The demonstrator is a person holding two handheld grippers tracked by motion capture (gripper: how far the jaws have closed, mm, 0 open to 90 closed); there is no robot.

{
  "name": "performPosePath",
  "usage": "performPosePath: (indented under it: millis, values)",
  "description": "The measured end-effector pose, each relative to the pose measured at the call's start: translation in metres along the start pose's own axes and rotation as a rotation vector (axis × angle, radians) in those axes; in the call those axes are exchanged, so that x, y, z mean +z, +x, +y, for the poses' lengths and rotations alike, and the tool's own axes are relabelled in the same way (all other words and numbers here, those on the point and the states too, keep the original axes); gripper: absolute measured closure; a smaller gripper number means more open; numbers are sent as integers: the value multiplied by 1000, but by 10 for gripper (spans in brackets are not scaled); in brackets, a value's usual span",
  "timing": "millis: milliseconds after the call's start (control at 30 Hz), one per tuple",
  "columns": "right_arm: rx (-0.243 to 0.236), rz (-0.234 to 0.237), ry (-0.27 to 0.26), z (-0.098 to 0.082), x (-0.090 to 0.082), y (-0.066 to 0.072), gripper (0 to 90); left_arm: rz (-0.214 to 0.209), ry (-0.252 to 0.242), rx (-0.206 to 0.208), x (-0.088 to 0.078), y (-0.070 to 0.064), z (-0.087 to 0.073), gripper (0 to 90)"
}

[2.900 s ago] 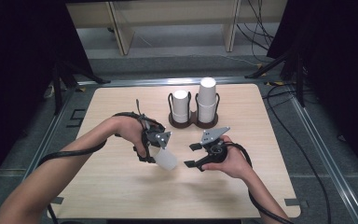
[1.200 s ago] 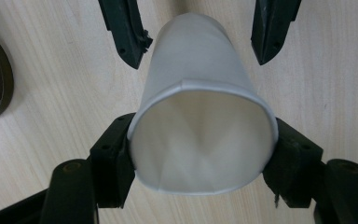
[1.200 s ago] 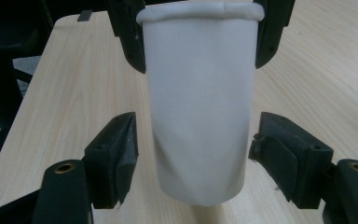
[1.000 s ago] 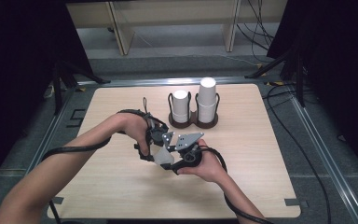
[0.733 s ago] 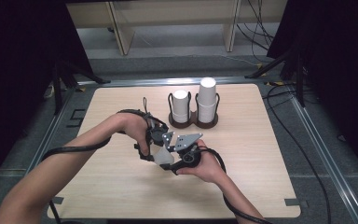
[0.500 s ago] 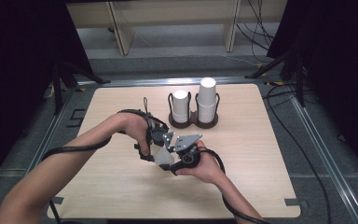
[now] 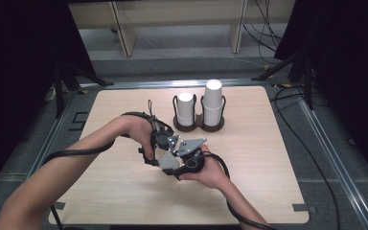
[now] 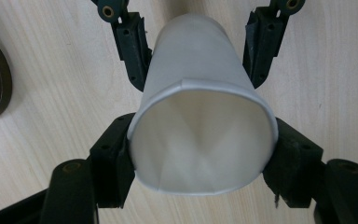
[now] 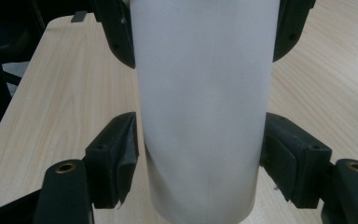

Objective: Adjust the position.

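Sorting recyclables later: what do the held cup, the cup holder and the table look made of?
Cup: likely paper, matte white, with a rolled rim and a side seam. Holder: dark, possibly wood or plastic; too small to tell. Table: pale wood-grain top, maybe laminate.

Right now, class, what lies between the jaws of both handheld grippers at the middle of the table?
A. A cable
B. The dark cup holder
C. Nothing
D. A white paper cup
D: the left gripper view shows the white paper cup pinched by the left gripper, and the right gripper also closes on its wall.
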State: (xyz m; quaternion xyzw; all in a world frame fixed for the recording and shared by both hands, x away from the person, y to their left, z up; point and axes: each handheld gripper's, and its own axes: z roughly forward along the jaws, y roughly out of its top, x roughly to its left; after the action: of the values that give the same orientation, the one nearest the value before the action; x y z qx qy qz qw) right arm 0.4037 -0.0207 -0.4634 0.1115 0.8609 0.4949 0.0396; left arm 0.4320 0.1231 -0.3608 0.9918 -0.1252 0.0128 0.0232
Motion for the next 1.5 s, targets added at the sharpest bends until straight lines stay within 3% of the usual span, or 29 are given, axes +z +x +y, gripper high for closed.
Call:
performPosePath:
  millis: [233, 300, 333, 367, 467, 500, 633, 667, 700, 733, 867, 933, 1100, 1133, 1267, 1300, 1333, 1467, 1500]
  values:
    - [9, -4, -6, -3, 2, 0, 318, -9, -8, -13, 0, -1, 3, 333]
    - [4, -6, -11, -3, 2, 0, 334, -7, 10, 14, -1, 0, 4, 333]
    - [-4, -13, -18, -4, 2, 0, 346, -7, -18, -13, 0, -1, 4, 332]
    - [-3, -12, -19, -4, 2, 0, 350, -7, -21, -14, 0, -1, 4, 332]
    - [6, -6, -18, -5, 1, 0, 356, -4, 1, 24, -2, 0, 5, 332]
    - [4, -6, -18, -6, 2, 1, 357, -6, -26, -4, -1, -2, 5, 332]
    - [-12, -20, -35, -7, 1, 2, 361, 1, -67, -11, 0, -3, 4, 314]
    - [-16, -16, -30, -8, 0, 2, 360, 11, -74, 5, -1, -3, 3, 306]
    - [-13, -18, -30, -8, 0, 3, 358, 13, -121, -19, 0, -5, 2, 293]
    - [-24, -23, -38, -9, -1, 2, 356, 16, -132, -19, 0, -5, 1, 275]
    - [-27, -49, -50, -12, -5, 3, 356, 52, -252, -47, 0, -8, -2, 186]
    - [-26, -64, -68, -14, -8, 3, 356, 103, -317, -44, 0, -9, -4, 153]
    - [1, -106, -86, -22, -22, 3, 354, 201, -457, -93, 5, -16, -15, 141]
    - [-7, -128, -102, -24, -27, 2, 353, 214, -490, -115, 7, -18, -17, 137]
    - [41, -179, -143, -34, -43, 1, 351, 349, -639, -217, 19, -31, -30, 123]
    - [32, -203, -156, -37, -49, 0, 351, 370, -687, -250, 24, -37, -34, 121]
    - [50, -220, -167, -40, -54, 0, 350, 377, -707, -267, 27, -40, -37, 111]
    - [93, -270, -222, -49, -69, -3, 350, 438, -833, -402, 46, -58, -48, 111]
    - [96, -279, -230, -50, -72, -4, 350, 483, -879, -421, 54, -61, -51, 111]
